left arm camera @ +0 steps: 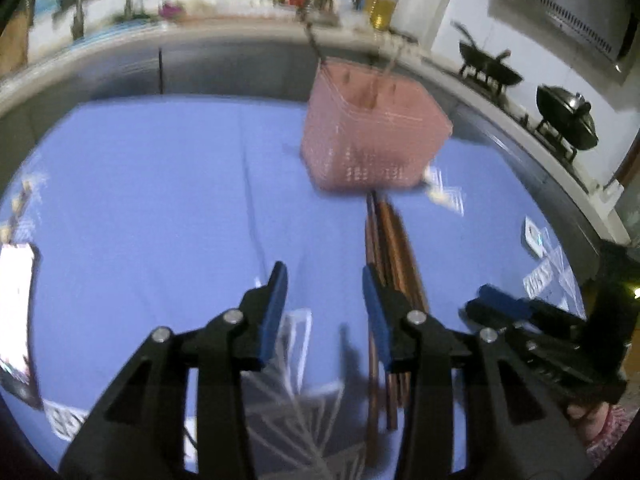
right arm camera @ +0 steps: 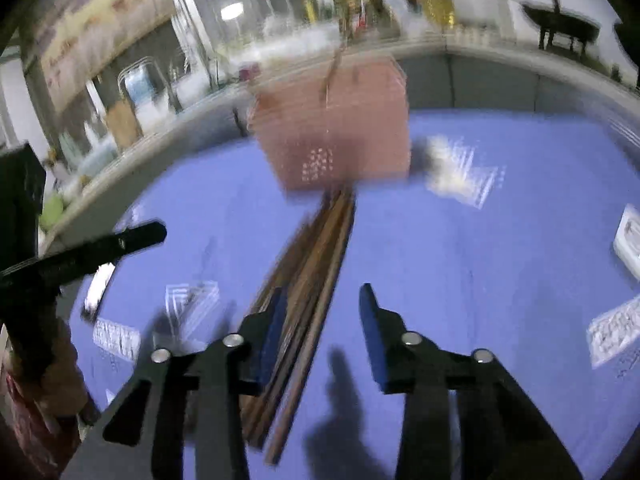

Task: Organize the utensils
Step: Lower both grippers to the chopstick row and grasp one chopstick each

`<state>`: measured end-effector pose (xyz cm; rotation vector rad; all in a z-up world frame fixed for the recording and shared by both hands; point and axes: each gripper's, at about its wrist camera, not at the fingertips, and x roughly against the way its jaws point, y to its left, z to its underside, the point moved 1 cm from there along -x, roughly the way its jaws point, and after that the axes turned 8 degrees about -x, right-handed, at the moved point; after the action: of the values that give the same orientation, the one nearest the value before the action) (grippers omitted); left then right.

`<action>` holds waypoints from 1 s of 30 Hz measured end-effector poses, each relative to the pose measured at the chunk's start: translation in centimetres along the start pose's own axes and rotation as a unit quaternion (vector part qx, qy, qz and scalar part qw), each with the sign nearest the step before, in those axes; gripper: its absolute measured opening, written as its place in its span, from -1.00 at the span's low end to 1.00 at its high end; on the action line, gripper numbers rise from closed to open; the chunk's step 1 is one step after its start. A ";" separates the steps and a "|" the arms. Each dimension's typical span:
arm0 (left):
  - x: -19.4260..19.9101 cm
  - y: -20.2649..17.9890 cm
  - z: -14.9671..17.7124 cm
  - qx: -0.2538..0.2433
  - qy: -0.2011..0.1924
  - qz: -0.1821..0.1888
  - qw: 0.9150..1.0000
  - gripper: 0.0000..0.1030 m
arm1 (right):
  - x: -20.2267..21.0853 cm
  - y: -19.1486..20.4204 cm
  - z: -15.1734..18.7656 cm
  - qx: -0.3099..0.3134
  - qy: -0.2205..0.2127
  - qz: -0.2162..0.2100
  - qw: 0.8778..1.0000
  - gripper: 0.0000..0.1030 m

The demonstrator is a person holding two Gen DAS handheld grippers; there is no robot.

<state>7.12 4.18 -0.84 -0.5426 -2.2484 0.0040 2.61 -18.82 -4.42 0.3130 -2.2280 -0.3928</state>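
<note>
Our left gripper (left arm camera: 325, 276) and right gripper (right arm camera: 322, 300) both hover with jaws spread apart, holding nothing, above a blue cloth-covered table (left arm camera: 160, 184). A bundle of long brown wooden chopsticks (right arm camera: 308, 280) lies flat on the cloth just below them. Beyond the chopsticks' far ends stands a blurred pink perforated plastic basket (left arm camera: 372, 136), utensil handles poking up inside.

A pink perforated plastic basket (left arm camera: 372, 136) stands on the blue-covered table (left arm camera: 160, 200), toward its far edge, with a few utensil handles (left arm camera: 374, 80) sticking up inside it. A bundle of brown wooden chopsticks (left arm camera: 394, 248) lies on the table in front of the basket, running from its base toward the near edge. A grey counter (left arm camera: 240, 40) runs behind the table.
</note>
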 end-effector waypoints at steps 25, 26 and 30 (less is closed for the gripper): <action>-6.2 -6.1 3.0 -0.110 0.088 -0.072 0.987 -0.28 | -1.4 -0.8 1.7 0.073 -0.004 0.098 0.993 -0.34; -6.5 -6.2 2.7 -0.113 0.089 -0.074 0.987 -0.28 | -1.6 -1.3 1.2 0.070 -0.002 0.099 0.993 -0.34; -7.9 -6.5 1.2 -0.130 0.090 -0.088 0.983 -0.28 | -2.8 -1.8 -0.9 0.081 0.010 0.101 0.991 -0.34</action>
<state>8.44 -4.57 -6.15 -0.4578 -2.1227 -0.4174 5.22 -19.69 -6.51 0.1729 -2.2516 -0.0989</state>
